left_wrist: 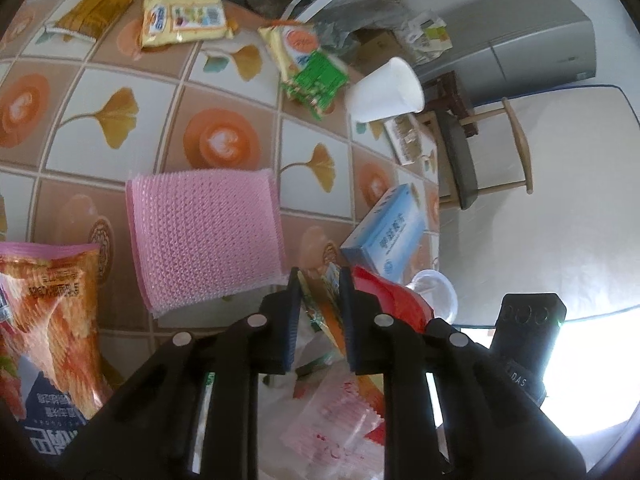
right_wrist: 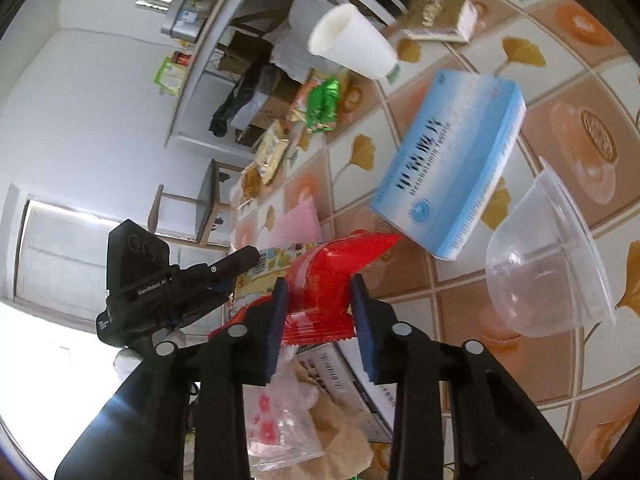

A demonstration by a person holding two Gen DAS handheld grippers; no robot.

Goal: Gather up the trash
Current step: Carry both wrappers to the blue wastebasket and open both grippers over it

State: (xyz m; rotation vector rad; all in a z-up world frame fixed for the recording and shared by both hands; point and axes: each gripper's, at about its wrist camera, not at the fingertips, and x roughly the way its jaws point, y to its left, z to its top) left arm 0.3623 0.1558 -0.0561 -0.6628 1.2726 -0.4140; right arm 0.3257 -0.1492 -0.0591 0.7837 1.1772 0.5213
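Several wrappers are still lying on the far table (left_wrist: 224, 92). The right gripper (right_wrist: 318, 320) is clamping the red wrapper (right_wrist: 336, 276) over a near heap of trash (right_wrist: 288, 412), and the left gripper (left_wrist: 320, 312) is pinching a yellow packet (left_wrist: 320, 312) beside it. 1 paper cup (left_wrist: 386, 90) and 1 blue box (left_wrist: 386, 232) are waiting.

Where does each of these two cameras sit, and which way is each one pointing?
Left wrist: behind the left tool, looking down at the table; its black fingers clamp a yellow wrapper.
Right wrist: behind the right tool, facing table and left tool; its fingers straddle a red wrapper.
Both show the blue box and white cup.
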